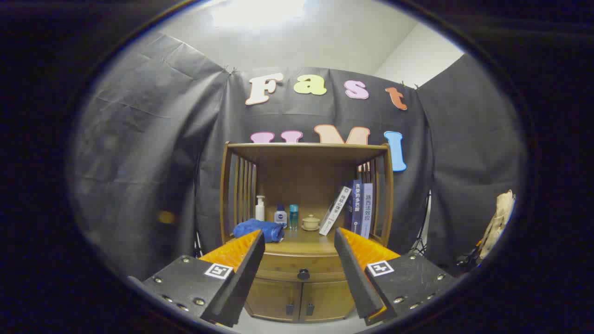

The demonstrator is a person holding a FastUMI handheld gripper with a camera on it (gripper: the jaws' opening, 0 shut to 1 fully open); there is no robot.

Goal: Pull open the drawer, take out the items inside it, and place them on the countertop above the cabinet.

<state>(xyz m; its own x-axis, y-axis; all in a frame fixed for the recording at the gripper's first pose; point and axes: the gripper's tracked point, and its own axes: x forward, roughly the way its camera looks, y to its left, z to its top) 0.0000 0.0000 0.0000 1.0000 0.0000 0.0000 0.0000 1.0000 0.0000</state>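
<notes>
Drawer (300, 268) shut, a curved wooden front with one small round dark knob (303, 274) at its middle, sitting just under the countertop (301, 242) of a wooden cabinet (304, 232); what's inside it can't be seen. Gripper (299, 246) hangs well short of the cabinet, fingers spread wide apart, nothing between them but air; drawer and knob show in the gap beyond the tips. Fingers are wedge-shaped with ribbed inner faces, each on a flat plate with screws and a square marker. Below the drawer, two smooth wooden doors (299, 299) with small dark pulls. Countertop is smooth wood in an open shelf bay with slatted side walls and a flat top board. On it, left to right: a crumpled blue cloth (260, 229) near the left slats, a white pump bottle (260, 208), a small dark-capped bottle (280, 216), a slim teal bottle (293, 216), a small cream lidded cup (310, 222) on a saucer, then books (357, 208) at the right, one leaning, the others upright. Wrinkled black cloth wall behind.
</notes>
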